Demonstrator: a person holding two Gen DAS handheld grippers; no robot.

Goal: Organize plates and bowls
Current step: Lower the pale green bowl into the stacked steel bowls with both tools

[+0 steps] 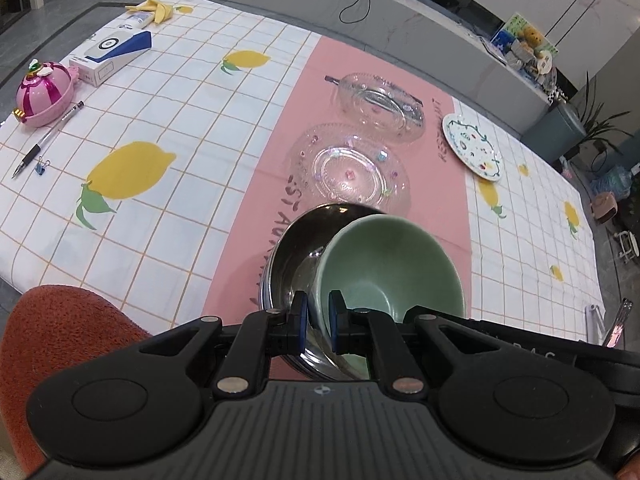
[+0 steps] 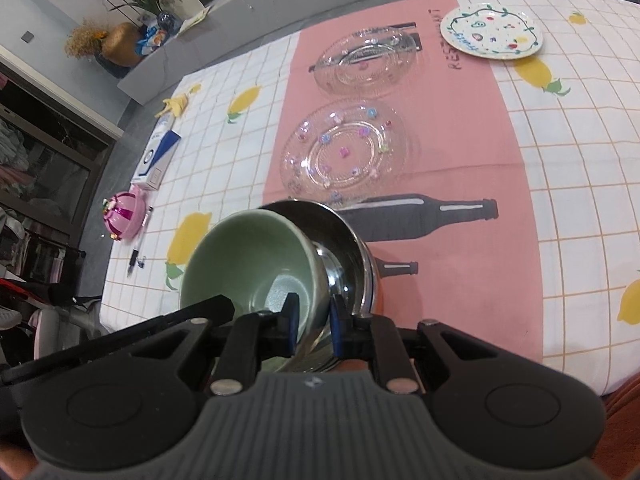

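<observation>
A green ceramic bowl (image 1: 392, 264) leans tilted inside a steel bowl (image 1: 292, 256) near the table's front edge. My left gripper (image 1: 318, 316) is shut on the green bowl's rim, one finger inside and one outside. My right gripper (image 2: 312, 316) is shut on the opposite rim of the green bowl (image 2: 256, 256), which rests in the steel bowl (image 2: 344, 248). Beyond lie a clear glass plate (image 1: 352, 168) (image 2: 344, 152), a clear glass bowl (image 1: 380, 108) (image 2: 364, 60) and a painted white plate (image 1: 472, 146) (image 2: 492, 30).
On the lemon tablecloth's left side lie a pink round toy case (image 1: 46, 94), a pen (image 1: 48, 138), a binder clip (image 1: 42, 166), a blue-white box (image 1: 112, 56) and a yellow cloth (image 1: 154, 8). An orange chair back (image 1: 60, 340) stands at the front left.
</observation>
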